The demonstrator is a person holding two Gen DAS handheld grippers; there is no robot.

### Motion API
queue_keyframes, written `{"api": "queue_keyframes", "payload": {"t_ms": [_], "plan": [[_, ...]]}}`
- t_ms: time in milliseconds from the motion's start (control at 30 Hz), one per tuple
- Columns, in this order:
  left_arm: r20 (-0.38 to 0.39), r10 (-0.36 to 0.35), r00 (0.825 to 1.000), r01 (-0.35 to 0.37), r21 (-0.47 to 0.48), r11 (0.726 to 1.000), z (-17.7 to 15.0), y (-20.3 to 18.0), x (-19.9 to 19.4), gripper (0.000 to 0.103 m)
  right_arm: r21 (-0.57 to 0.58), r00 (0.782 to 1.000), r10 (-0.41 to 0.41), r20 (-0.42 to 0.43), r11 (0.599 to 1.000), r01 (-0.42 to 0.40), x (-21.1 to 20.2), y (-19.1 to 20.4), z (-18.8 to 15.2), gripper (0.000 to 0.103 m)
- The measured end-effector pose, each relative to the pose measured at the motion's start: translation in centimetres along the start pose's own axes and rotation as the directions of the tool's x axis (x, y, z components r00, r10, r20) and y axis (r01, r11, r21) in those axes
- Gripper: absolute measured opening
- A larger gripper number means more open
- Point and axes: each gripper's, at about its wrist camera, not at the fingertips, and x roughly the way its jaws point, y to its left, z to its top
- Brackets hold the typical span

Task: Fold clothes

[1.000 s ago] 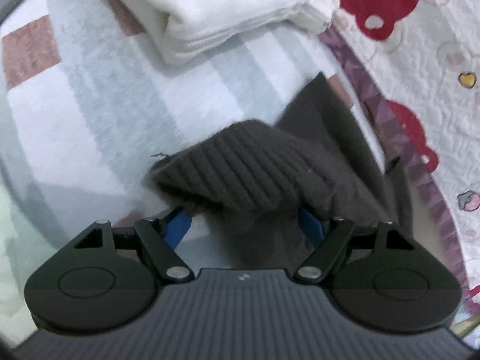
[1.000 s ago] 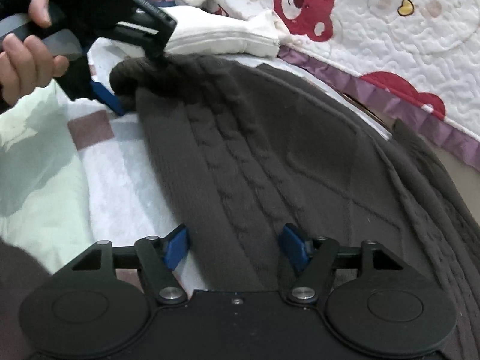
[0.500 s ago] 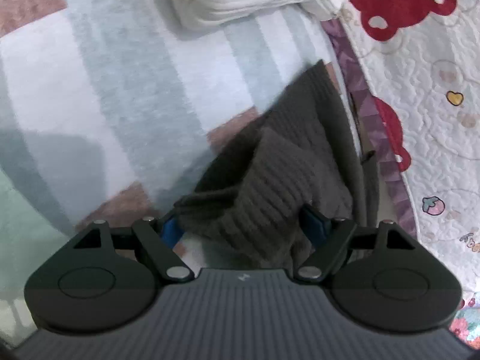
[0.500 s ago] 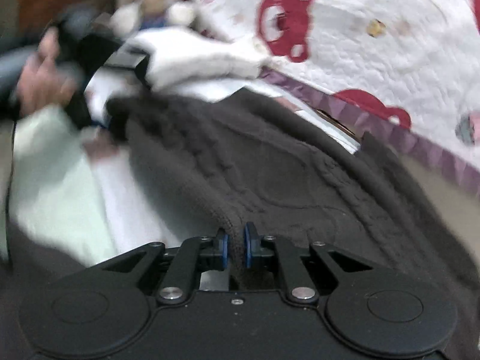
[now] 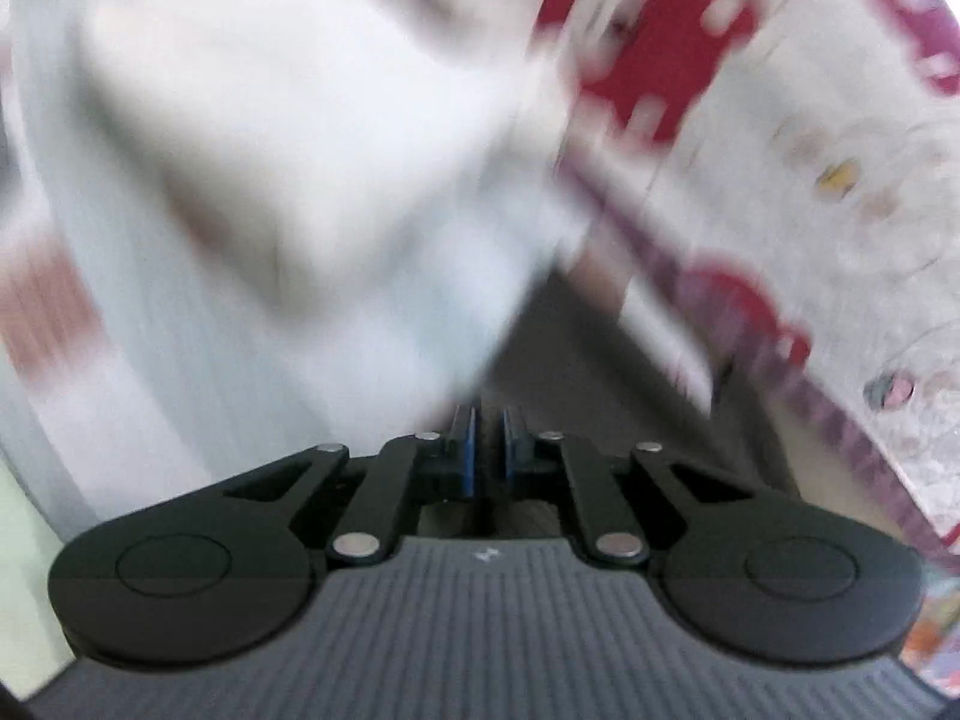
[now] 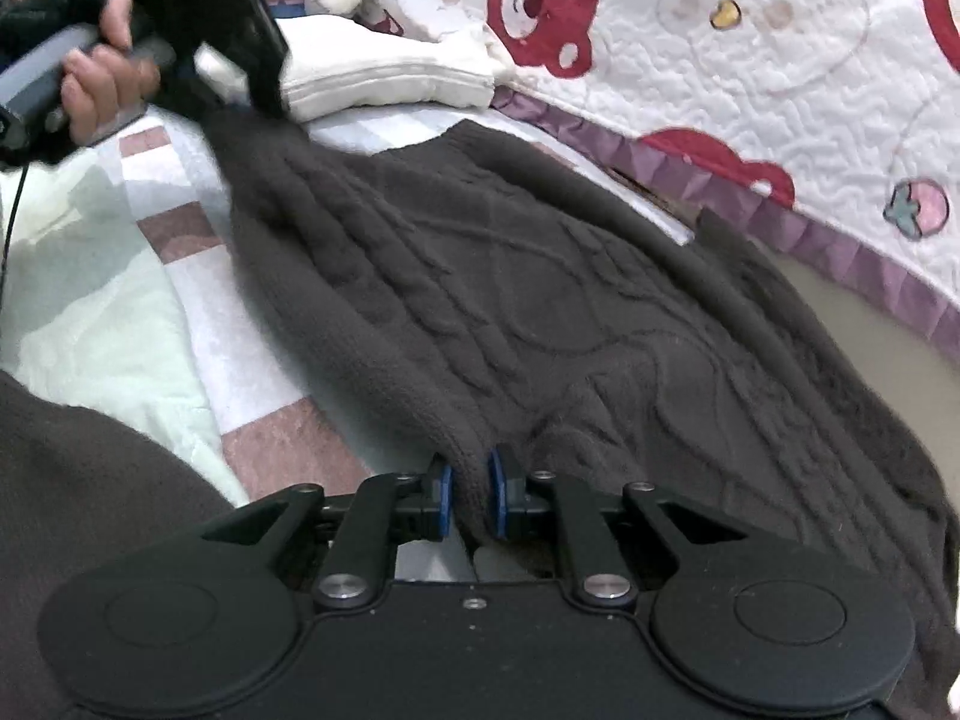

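The bed (image 6: 180,300) carries a dark brown cable-knit sweater (image 6: 540,300), spread from its near edge toward the far side, where a folded white cloth (image 6: 384,78) lies beside a bear-print quilt (image 6: 750,60). The right gripper (image 6: 469,501) has its fingers clamped on the sweater's near hem. The left gripper (image 5: 487,441), in a very blurred view, has its fingers pressed together on dark fabric, and the right wrist view shows it on the sweater's far corner.

The left wrist view is smeared by motion blur; the white folded cloth (image 5: 288,138) and the bear-print quilt (image 5: 810,138) are barely made out. The dark sweater (image 6: 540,300) is cut off at the right view's right edge.
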Motion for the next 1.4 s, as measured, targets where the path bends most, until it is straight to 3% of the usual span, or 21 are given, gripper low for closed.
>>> {"api": "queue_keyframes", "payload": {"t_ms": [67,167,233,300,367,400,433,500,567,633,667,767,867,900,933,967,1033,1300,1400], "plan": [[0.135,0.079,0.988,-0.091,0.091,0.992,1.0,-0.8,-2.2,0.0,0.005,0.999,0.029,0.023,1.0,-0.029,-1.9,0.0,0.3,0.014],[-0.012,0.095,0.995,-0.094,0.059,0.994,0.4,0.7,-0.1,0.0,0.011,0.999,0.032,0.009,0.999,-0.032,-3.6,-0.2,-0.4,0.026],[-0.107,0.102,0.989,-0.098,0.04,0.994,0.0,1.6,1.3,0.003,0.019,0.999,0.005,-0.033,1.0,-0.005,-3.6,-0.6,-1.6,0.027],[-0.148,0.097,0.984,-0.091,0.043,0.995,-0.6,1.4,1.6,0.005,0.038,0.993,-0.047,-0.104,0.998,0.051,-2.9,-1.6,-3.2,0.027],[-0.188,0.092,0.978,-0.085,0.046,0.995,-1.2,1.3,1.8,0.021,0.057,0.986,-0.073,-0.151,0.995,0.082,-2.5,-2.5,-4.3,0.027],[-0.208,0.09,0.974,-0.081,0.048,0.996,-1.4,1.3,2.0,0.038,0.055,0.983,-0.078,-0.166,0.995,0.089,-2.4,-2.8,-4.7,0.028],[-0.228,0.087,0.97,-0.078,0.049,0.996,-1.7,1.2,2.1,0.047,0.045,0.982,-0.086,-0.171,0.994,0.095,-2.4,-2.9,-5.0,0.033],[-0.268,0.083,0.96,-0.071,0.052,0.996,-2.3,1.1,2.4,0.052,0.022,0.981,-0.1,-0.167,0.994,0.106,-2.4,-2.8,-5.2,0.044],[-0.307,0.078,0.949,-0.064,0.054,0.996,-2.8,0.9,2.6,0.052,0.058,0.984,-0.08,-0.159,0.994,0.09,-2.0,-3.0,-4.6,0.047],[-0.344,0.072,0.936,-0.057,0.055,0.997,-3.4,0.8,2.9,0.052,0.084,0.988,-0.053,-0.143,0.994,0.065,-1.4,-2.7,-3.8,0.06],[-0.347,0.061,0.936,-0.049,0.044,0.998,-3.6,0.8,3.0,0.053,0.06,0.989,-0.062,-0.136,0.996,0.071,-0.8,-2.4,-3.5,0.062],[-0.368,-0.003,0.93,-0.009,-0.029,1.0,-3.7,1.2,2.9,0.061,-0.054,0.989,-0.099,-0.111,0.994,0.094,0.9,-1.7,-2.6,0.062],[-0.381,-0.041,0.924,0.008,-0.089,0.996,-4.0,1.6,3.1,0.066,-0.215,0.986,-0.148,-0.078,0.968,0.128,2.4,-1.6,-1.7,0.056],[-0.396,-0.046,0.917,0.008,-0.098,0.995,-4.2,1.6,3.4,0.066,-0.257,0.984,-0.165,-0.067,0.956,0.143,2.5,-1.8,-1.3,0.036],[-0.412,-0.053,0.91,0.009,-0.108,0.994,-4.4,1.7,3.7,0.066,-0.259,0.986,-0.155,-0.065,0.957,0.134,2.4,-2.3,-0.8,0.008],[-0.428,-0.064,0.902,0.013,-0.123,0.992,-4.7,1.6,4.3,0.066,-0.214,0.991,-0.115,-0.07,0.972,0.098,2.3,-3.1,-0.3,0.009],[-0.424,-0.068,0.903,0.011,-0.134,0.991,-5.1,1.0,4.7,0.069,-0.096,0.998,-0.029,-0.063,0.995,0.022,1.7,-4.3,0.3,0.009],[-0.406,-0.078,0.91,0.006,-0.174,0.985,-6.4,-1.3,6.5,0.082,0.017,0.998,0.001,-0.064,1.0,0.0,3.1,-5.0,-1.2,0.017],[-0.365,-0.024,0.931,0.003,-0.056,0.998,-6.1,-2.6,7.1,0.086,0.01,0.998,0.006,-0.059,1.0,-0.006,3.5,-5.1,-1.5,0.019]]}}
